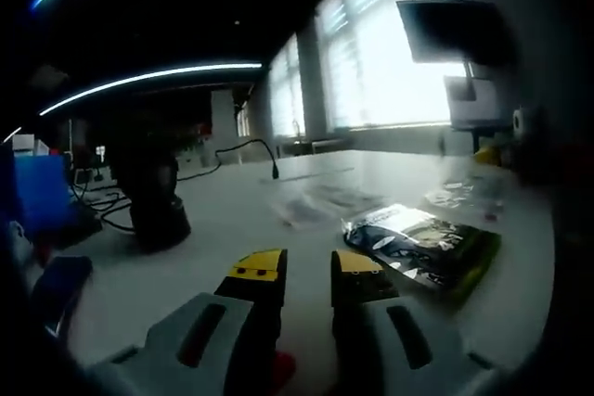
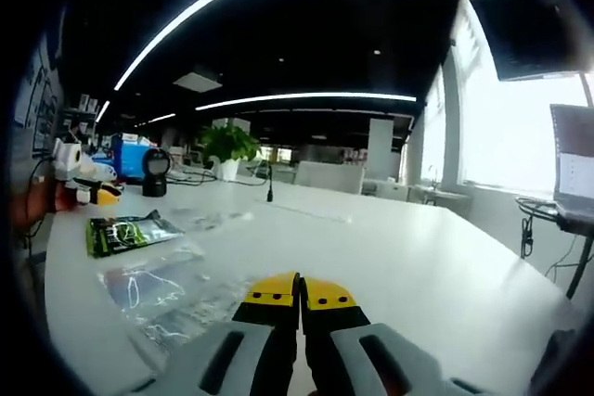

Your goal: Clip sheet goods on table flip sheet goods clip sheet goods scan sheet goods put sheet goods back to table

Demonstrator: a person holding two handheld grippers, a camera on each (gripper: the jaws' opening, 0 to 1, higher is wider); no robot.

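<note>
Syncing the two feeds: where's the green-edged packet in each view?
Left gripper view: green-edged packet lies on the white table, right of centre, just beyond the right jaw.
Right gripper view: same packet at far left, mid-height.
Shared landmark: black scanner standing on the table.

No lettering can be read on any packet or screen.

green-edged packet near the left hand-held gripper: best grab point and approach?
Take the green-edged packet by its near left corner edge, sliding in low along the table from the left hand-held gripper side. It lies flat, so only a thin edge offers a bite; that corner sits closest to the open jaws.
</note>
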